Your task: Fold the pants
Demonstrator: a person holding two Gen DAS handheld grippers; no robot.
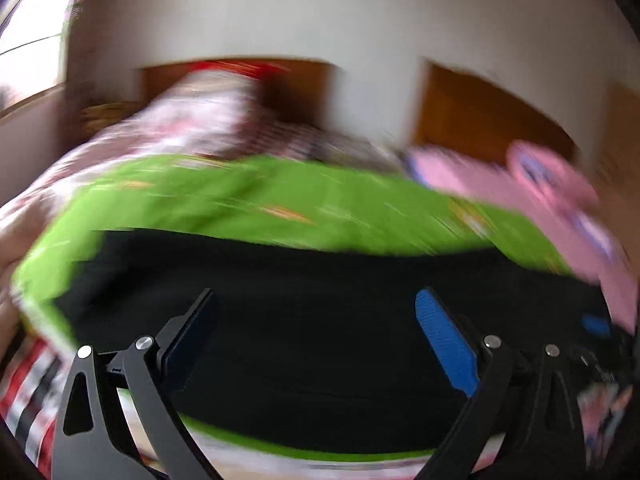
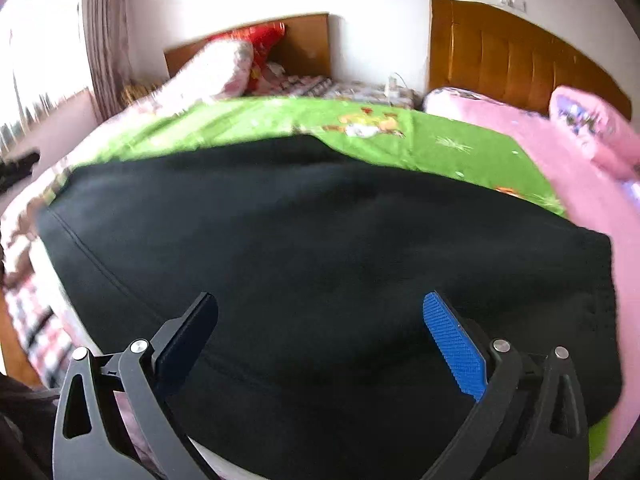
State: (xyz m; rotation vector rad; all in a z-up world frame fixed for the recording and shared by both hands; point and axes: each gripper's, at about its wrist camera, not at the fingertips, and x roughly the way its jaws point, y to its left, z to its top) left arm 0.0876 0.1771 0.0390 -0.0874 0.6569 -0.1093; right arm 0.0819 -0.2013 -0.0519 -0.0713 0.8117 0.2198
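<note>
Left gripper point(image 1: 316, 308) and right gripper point(image 2: 320, 312): both are held with jaws spread wide, nothing clasped between them (blue ribbed pads point(image 2: 454, 350) exposed), each poised above the cloth. Black pants point(image 2: 312, 248): laid flat across a green sheet point(image 2: 440, 140) on the bed, directly beneath both grippers. Pink bedding point(image 2: 532, 140) is noted at the right, wooden headboards point(image 2: 520, 60) behind; the left view is blurred.

The left tongs point(image 1: 316, 312) are spread wide, both fingers apart with nothing between them, tilted downward; their view is smeared with blur. The right tongs point(image 2: 320, 314) likewise gape wide and empty, angled downward, one blue ribbed pad point(image 2: 454, 346) facing inward.
</note>
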